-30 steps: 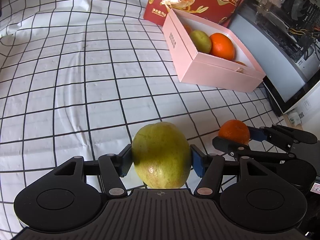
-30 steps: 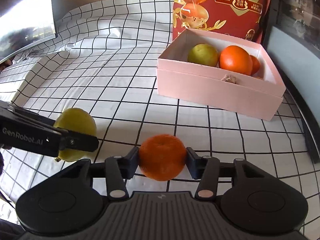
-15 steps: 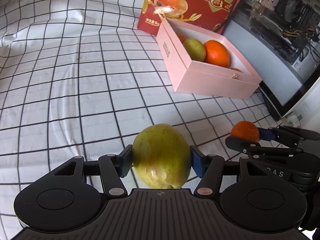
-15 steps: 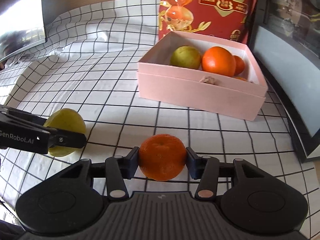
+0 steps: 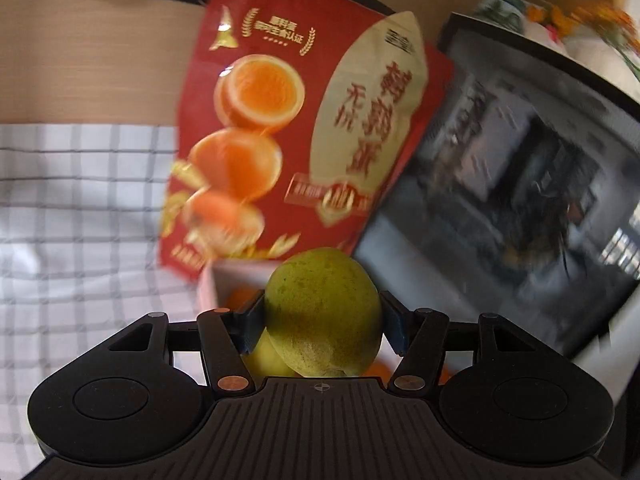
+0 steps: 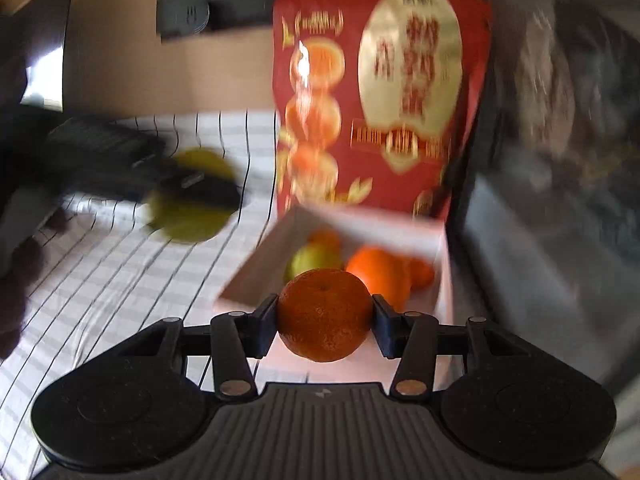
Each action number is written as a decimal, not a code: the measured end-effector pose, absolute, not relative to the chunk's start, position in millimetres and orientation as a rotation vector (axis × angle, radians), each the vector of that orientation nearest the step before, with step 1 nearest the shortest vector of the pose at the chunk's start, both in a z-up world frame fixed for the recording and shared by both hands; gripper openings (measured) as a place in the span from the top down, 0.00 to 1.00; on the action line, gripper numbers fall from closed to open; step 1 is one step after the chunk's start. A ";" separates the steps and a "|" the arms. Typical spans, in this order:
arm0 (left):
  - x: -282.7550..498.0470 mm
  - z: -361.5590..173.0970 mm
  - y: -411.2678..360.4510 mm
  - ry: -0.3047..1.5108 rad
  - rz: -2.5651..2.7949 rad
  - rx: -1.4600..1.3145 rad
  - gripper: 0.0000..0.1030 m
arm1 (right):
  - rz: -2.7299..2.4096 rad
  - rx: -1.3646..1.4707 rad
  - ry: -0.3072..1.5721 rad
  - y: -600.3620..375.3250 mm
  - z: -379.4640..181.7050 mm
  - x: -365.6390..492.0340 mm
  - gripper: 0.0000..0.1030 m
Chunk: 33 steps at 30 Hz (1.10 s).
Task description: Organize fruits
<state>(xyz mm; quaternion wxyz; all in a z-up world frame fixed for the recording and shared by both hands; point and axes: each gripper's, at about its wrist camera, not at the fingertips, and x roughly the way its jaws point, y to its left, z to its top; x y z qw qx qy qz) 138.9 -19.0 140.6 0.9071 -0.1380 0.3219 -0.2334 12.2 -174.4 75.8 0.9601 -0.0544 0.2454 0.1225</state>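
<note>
Low in the centre of the left wrist view, our left gripper [image 5: 322, 326] clamps a green pear [image 5: 322, 312] between wide-set fingers, above the pink box [image 5: 208, 284]. Low in the right wrist view, our right gripper [image 6: 324, 322] pinches an orange [image 6: 324, 314] before that box [image 6: 256, 268], which holds fruit, on the checked desk [image 6: 120, 280].

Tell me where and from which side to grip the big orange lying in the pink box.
Grip the big orange across its widest middle, coming from above: the pink box walls and the neighbouring fruit block its sides, and only its rounded top is free.
</note>
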 end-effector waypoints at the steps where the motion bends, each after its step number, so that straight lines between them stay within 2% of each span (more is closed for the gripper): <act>1: 156.5 137.5 -25.1 0.691 -0.486 -0.300 0.37 | 0.247 -0.110 0.500 -174.8 77.6 24.2 0.53; 5: 214.6 104.8 -56.7 0.831 -0.423 -0.246 0.37 | 0.255 -0.066 0.580 -177.6 66.6 70.3 0.53; 9: 234.6 65.4 -71.9 0.926 -0.353 -0.122 0.37 | 0.261 -0.018 0.674 -174.9 43.4 99.6 0.53; 17: 228.6 77.5 -48.8 0.810 -0.343 -0.118 0.40 | 0.250 -0.071 0.682 -152.8 25.7 110.3 0.53; 19: 214.3 89.8 -33.2 0.757 -0.353 -0.148 0.40 | 0.253 -0.072 0.689 -149.5 23.7 109.3 0.52; 21: 198.8 102.5 -20.4 0.709 -0.339 -0.171 0.40 | 0.268 -0.071 0.696 -148.8 21.0 106.1 0.36; 22: 185.2 105.4 -11.1 0.685 -0.336 -0.184 0.40 | 0.268 -0.074 0.701 -148.8 19.8 104.1 0.32; 28: 77.4 93.4 22.4 0.610 -0.252 -0.162 0.40 | 0.245 -0.094 0.576 -161.7 32.7 58.7 0.27; 30: 43.4 76.6 24.0 0.646 -0.202 -0.153 0.40 | 0.248 -0.109 0.539 -169.3 34.9 33.7 0.21; 33: 3.9 44.2 21.3 0.701 -0.121 -0.115 0.40 | 0.266 -0.115 0.533 -175.5 34.3 6.2 0.19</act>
